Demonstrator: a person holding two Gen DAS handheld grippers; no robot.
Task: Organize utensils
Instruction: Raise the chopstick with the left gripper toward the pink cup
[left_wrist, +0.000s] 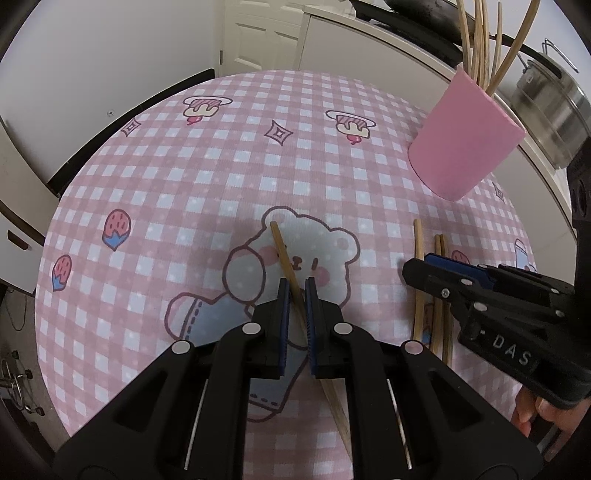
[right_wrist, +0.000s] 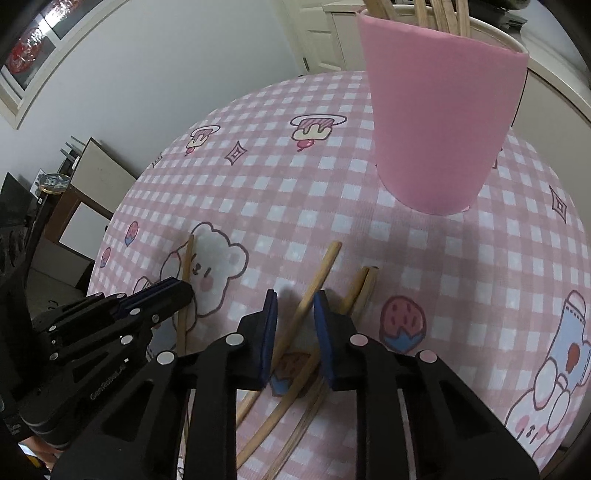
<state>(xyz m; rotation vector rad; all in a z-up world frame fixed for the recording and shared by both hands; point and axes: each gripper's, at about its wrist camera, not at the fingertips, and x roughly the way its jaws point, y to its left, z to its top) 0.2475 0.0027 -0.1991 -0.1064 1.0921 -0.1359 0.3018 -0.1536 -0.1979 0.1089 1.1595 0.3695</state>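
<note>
**A:** ok so where are the chopsticks rn?

**B:** One chopstick (left_wrist: 286, 262) lies slanted across the bear print on the pink checked tablecloth (left_wrist: 221, 155), and your left gripper (left_wrist: 296, 291) is on it. The jaws are nearly shut, blue pads (left_wrist: 283, 306) right up against the stick on both sides, so you've got it pinched. The stick runs on under the gripper toward the cam.

**A:** and the right one?

**B:** Your right gripper (right_wrist: 295, 306) sits over the other bunch, three chopsticks (right_wrist: 347, 291) lying loose on the cloth. One of them, the single stick (right_wrist: 317, 280), passes between the jaws. There's still a visible gap each side of it, so the pads aren't pressing on it as far as I can see. The gap is narrow tho, not wide open. The paired two lie just beside the right finger, partly under it.

**A:** cup?

**B:** The pink cup (right_wrist: 439, 122) stands upright toward the far side of the table, well apart from both grippers, w/ several chopsticks (left_wrist: 484, 48) already poking out the top.

**A:** grippers close to each other?

**B:** Yep, side by side. From the left cam you see the right one just beside the loose sticks, with fingers of your hand (left_wrist: 535, 410) on its handle.
</note>
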